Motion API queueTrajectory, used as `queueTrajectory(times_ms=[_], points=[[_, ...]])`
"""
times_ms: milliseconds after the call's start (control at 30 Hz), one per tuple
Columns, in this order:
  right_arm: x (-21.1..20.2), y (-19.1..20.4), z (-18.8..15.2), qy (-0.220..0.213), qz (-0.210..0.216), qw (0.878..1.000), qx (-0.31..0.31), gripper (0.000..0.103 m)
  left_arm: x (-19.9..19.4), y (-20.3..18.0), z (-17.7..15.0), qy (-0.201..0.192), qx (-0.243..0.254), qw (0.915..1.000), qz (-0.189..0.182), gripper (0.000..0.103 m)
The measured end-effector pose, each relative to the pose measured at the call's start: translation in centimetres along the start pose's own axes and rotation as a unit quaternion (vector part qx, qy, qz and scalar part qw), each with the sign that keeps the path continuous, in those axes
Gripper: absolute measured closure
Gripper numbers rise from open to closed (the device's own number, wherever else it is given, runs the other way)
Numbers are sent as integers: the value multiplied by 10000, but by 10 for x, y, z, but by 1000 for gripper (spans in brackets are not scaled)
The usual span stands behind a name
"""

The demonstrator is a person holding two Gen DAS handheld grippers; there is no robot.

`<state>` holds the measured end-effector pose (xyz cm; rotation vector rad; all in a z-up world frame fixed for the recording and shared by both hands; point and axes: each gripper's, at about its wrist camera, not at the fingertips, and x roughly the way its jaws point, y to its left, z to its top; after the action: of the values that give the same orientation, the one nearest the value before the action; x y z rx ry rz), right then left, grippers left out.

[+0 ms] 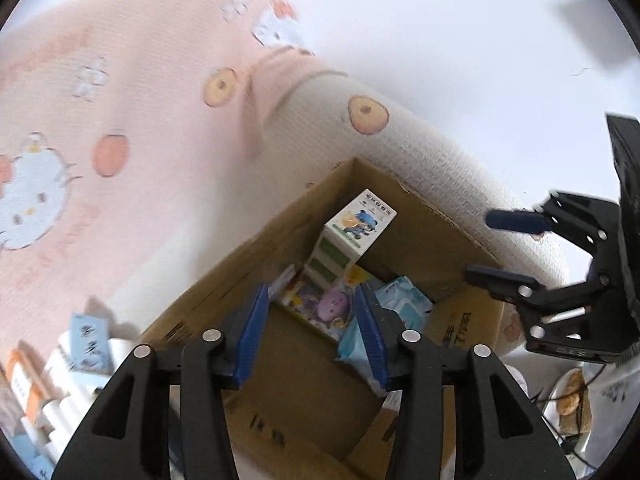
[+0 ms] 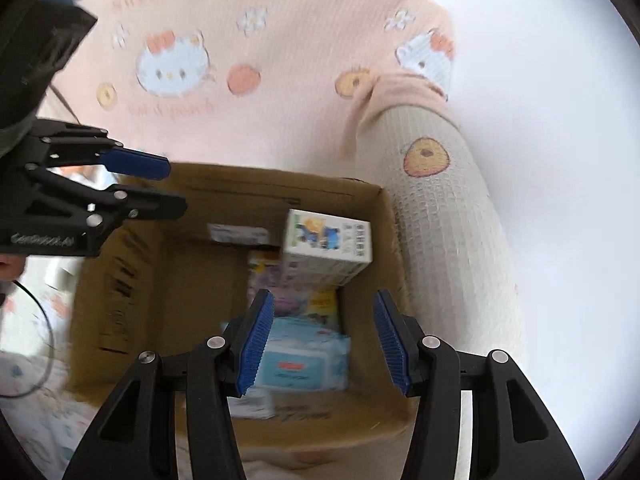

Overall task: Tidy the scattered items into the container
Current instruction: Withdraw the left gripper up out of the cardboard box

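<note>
A pink cartoon blanket [image 2: 248, 92] is lying behind the cardboard box [image 2: 132, 264], the landmark here. Inside the box, a white carton [image 2: 328, 248] is leaning above a soft blue wipes pack [image 2: 304, 364]. The left gripper [image 1: 316, 336] and right gripper [image 2: 324, 348] are hovering over the box, both spread wide, holding nothing. Outside the box's left wall, scattered small cartons [image 1: 90, 344] are waiting; they look light and stiff, best pinched across flat faces.

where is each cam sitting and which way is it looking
Left wrist: on the left gripper, looking down into the cardboard box; its open fingers show, the right gripper at right.
Right wrist: on the right gripper, looking into the box from above; open fingers show, the left gripper at left.
Shared: box, white carton, pink blanket.
</note>
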<state>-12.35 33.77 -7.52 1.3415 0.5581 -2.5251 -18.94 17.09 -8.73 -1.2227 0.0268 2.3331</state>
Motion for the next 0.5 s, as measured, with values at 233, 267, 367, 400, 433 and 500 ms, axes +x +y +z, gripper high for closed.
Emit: queueTrajectory(times_ms=[233,267,367,400,433,500], points=[[-46,97,-31,-233,93,9989,388,49,-46,8,-37,-232,-606,9978,-124,48],[-51,106,-36,-281,130,9986,434,48,-53,9,-42,-217,-652,9975,-152,48],[-58,127,-50,-406,315,9961,710,48,-61,9,-58,-206,-694,9973,-87,48],[-55,133,-53,-415,371,9948,852,48,-65,8,-62,-225,-674,9975,-61,48],[-53,139,-55,-405,383,9937,972,48,-71,7,-68,-272,-622,9977,-38,47],[-57,154,-63,-393,219,9933,1066,48,-78,5,-77,-356,-540,9979,12,47]])
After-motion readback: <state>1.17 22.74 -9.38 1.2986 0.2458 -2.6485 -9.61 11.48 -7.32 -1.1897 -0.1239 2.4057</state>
